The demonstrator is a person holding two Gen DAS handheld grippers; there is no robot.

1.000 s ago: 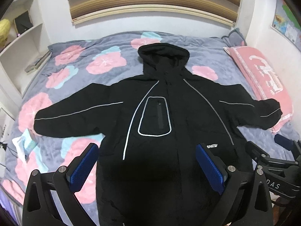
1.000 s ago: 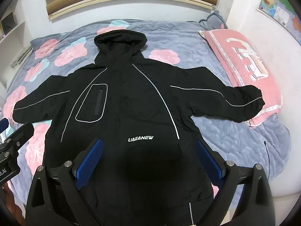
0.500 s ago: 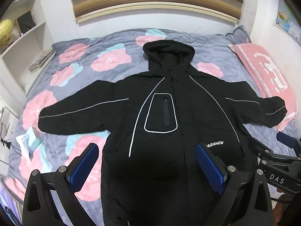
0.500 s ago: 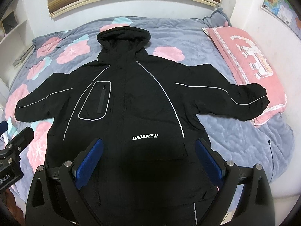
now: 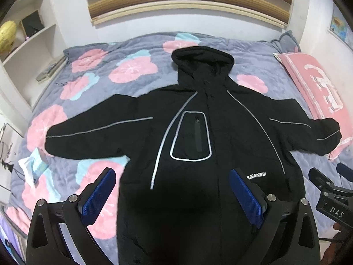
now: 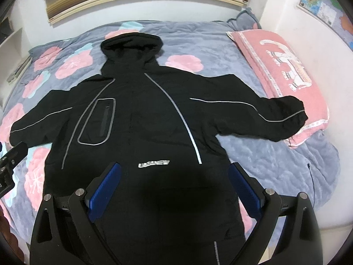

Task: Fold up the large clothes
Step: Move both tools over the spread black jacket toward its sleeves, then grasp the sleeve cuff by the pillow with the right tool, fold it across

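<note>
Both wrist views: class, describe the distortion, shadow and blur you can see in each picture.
Left wrist view: fisheye bends the headboard into an arc; dark shadow over the jacket hem between the left gripper fingers. Right wrist view: same curving, dark corners, slightly smeared chest lettering, shadow at the right gripper.

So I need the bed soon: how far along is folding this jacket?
Done: the black jacket lies spread face up on the floral bedspread, hood toward the headboard, both sleeves out. In hand: nothing; the left gripper and right gripper are both open above the hem. Left: every fold, including the sleeve resting on the pink pillow.
</note>
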